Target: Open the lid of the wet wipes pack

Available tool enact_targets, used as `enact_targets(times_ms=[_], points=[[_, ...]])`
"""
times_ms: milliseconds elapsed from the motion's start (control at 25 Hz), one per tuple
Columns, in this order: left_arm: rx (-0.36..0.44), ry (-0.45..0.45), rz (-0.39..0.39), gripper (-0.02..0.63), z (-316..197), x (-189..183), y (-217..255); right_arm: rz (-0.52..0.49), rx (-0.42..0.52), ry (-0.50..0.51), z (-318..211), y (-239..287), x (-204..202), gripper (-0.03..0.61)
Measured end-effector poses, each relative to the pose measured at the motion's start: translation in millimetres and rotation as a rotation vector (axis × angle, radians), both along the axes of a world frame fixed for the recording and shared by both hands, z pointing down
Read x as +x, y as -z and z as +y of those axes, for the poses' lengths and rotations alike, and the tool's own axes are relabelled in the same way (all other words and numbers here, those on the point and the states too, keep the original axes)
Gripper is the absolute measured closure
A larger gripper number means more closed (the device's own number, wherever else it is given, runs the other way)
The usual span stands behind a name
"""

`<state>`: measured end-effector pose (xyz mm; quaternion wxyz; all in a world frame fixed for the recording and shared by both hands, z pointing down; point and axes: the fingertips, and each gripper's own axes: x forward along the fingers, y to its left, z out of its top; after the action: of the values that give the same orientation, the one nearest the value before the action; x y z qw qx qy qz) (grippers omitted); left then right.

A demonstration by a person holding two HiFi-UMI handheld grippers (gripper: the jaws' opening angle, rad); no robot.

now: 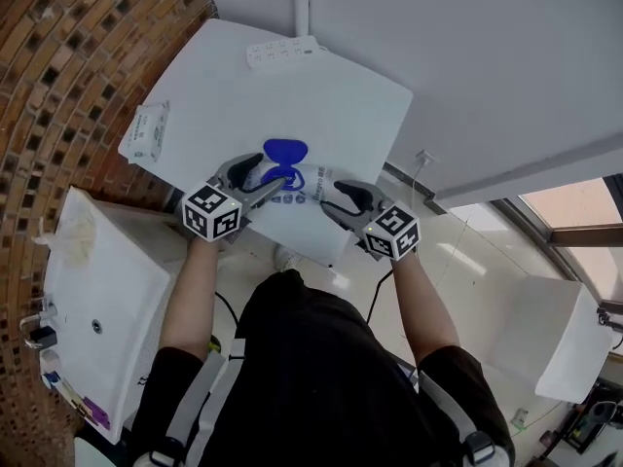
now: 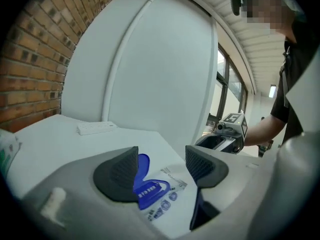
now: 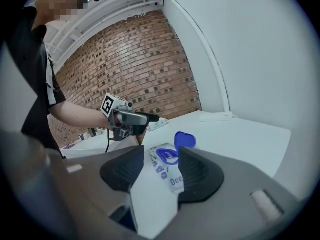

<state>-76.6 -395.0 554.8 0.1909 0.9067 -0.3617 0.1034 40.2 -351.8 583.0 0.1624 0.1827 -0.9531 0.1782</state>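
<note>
Wet wipes pack point(image 1: 304, 179) lying flat on the white table point(image 1: 336, 95), its blue lid point(image 1: 285, 150) folded back open at the far edge, with the left gripper point(image 2: 162, 165) and right gripper point(image 3: 161, 166) poised at its two ends, each with jaws spread and pinching nothing.

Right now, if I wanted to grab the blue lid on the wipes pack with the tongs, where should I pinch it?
Probably at the rounded free edge of the blue lid, the end farthest from its hinge on the wet wipes pack. The lid is already flipped open and seems to tilt up off the pack, so that thin edge is bare on both faces. Come from above, squeezing across the two flat faces.
</note>
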Motion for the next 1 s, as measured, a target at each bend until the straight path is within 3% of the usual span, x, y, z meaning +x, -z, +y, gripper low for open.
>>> enact_targets(times_ms=[360,720,840,920,1000], points=[[0.033,0.081,0.034,0.316,56.8,42.8,10.6,0.009,0.066,-0.013,45.6,20.5,70.9,0.380],[0.083,0.102,0.055,0.324,115.6,77.8,38.0,-0.068,0.089,-0.013,94.7,44.5,103.7,0.422],[0.114,0.154,0.060,0.458,138.1,76.9,47.8,-0.067,0.120,-0.001,115.5,50.2,109.3,0.437],[0.127,0.182,0.047,0.474,153.5,76.7,50.6,-0.050,0.182,0.002,128.6,55.1,112.9,0.475],[0.139,0.202,0.032,0.556,169.0,77.8,53.0,-0.054,0.217,-0.016,138.9,60.0,117.8,0.513]])
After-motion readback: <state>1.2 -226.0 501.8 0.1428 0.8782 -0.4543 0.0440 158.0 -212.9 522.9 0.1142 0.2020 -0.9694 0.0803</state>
